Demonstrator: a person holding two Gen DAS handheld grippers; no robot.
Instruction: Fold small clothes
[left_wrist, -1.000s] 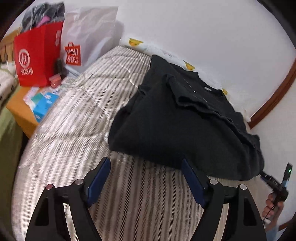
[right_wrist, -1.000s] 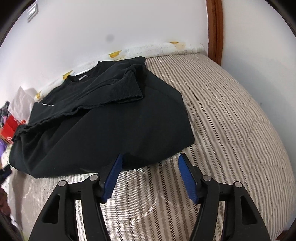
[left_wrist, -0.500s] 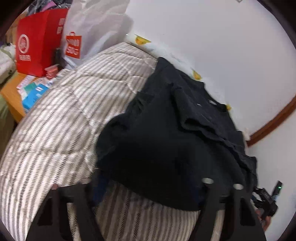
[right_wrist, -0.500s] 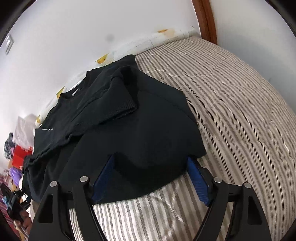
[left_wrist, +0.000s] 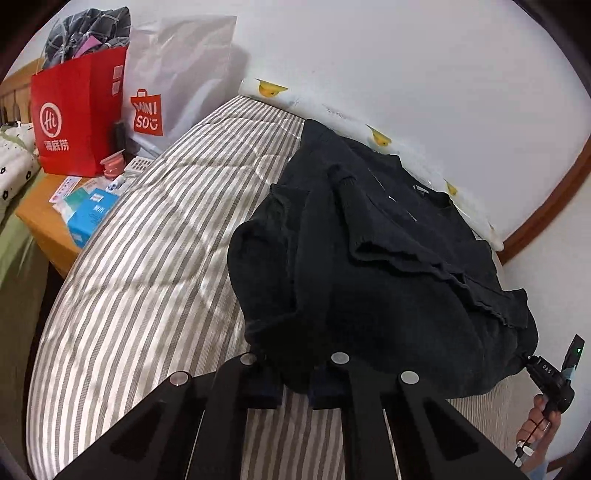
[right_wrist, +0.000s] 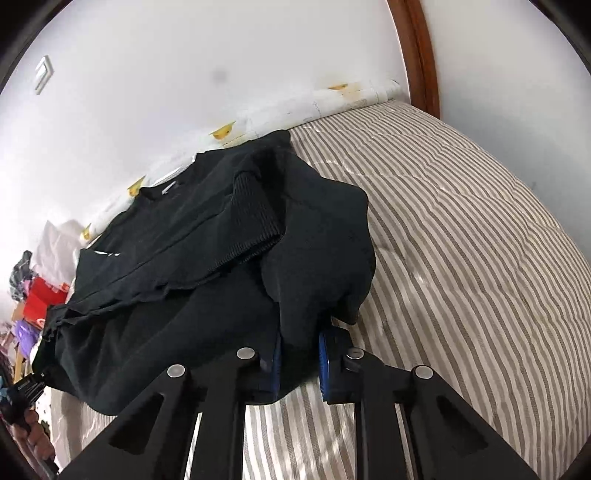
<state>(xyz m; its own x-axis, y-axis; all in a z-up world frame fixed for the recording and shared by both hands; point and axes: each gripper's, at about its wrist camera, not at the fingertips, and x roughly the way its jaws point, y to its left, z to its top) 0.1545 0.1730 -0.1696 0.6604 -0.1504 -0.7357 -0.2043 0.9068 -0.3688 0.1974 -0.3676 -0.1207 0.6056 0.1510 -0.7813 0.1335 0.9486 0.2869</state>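
A bed (left_wrist: 147, 258) with a grey-and-white striped quilt fills both views, running along a white wall (left_wrist: 406, 74). On its far side, close to the wall, lies a black sweatshirt (left_wrist: 388, 258), partly folded, with both sleeves laid across the chest and the neckline toward the wall. Its near hem is lifted off the quilt at two corners.

Far left of the bed, a wooden bedside surface (left_wrist: 40, 221) carries a red paper bag (left_wrist: 77, 122), a white shopping bag (left_wrist: 177, 74) and small packets.

The left gripper (left_wrist: 293, 384) reaches in low from the near edge, level with the quilt, its fingers drawn close and pinching the hem's left corner, which bunches upward above them. The right gripper (right_wrist: 299, 363) sits in the same low, forward-pointing pose at the hem's right corner; its blue-padded fingers (right_wrist: 324, 356) clamp a fold of the black cloth that droops between them.

At the right edge of the left wrist view, the right hand (left_wrist: 535, 424) grips the black handle of its tool, held just beside the sweatshirt's corner.
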